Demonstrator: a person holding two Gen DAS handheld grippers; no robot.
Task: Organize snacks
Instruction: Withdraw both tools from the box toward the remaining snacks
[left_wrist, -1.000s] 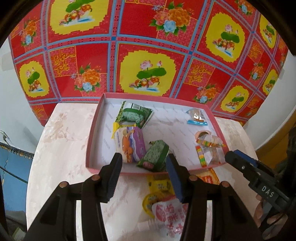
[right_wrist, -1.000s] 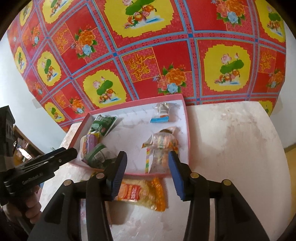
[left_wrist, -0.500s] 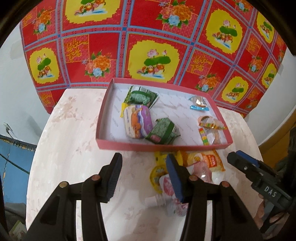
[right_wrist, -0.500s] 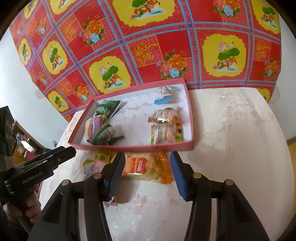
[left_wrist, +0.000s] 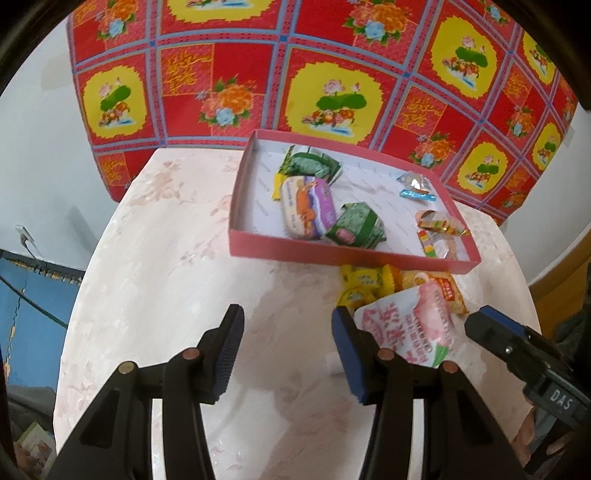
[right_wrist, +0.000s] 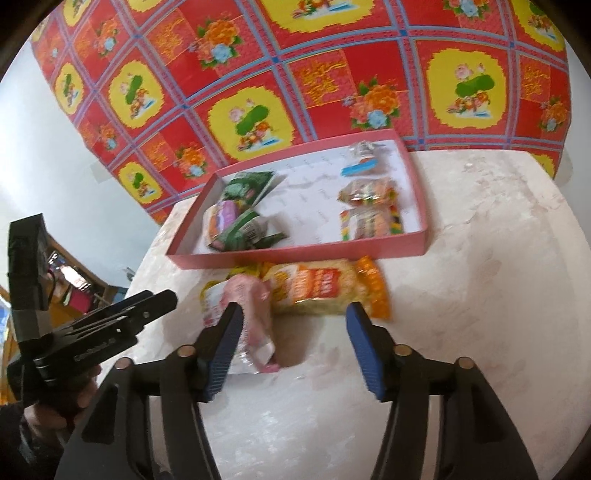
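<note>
Right now the orange noodle packet (right_wrist: 319, 290) lies crosswise on the surface (right_wrist: 480, 258), mid-frame in your right wrist view, just ahead of your right gripper (right_wrist: 293, 341), whose empty jaws are opening; your left gripper (left_wrist: 286, 349) stands open, farther off.

The pink pouch (left_wrist: 406, 332) is partly hidden behind one finger of the left gripper (left_wrist: 286, 347), and in the right wrist view it is blurred. The yellow packets (left_wrist: 364, 284) lie half under it, their print too small to read. The tray's near wall (left_wrist: 332, 254) hides the lower edges of the snacks inside. The desk (right_wrist: 295, 424) is cut off at the near edge.
</note>
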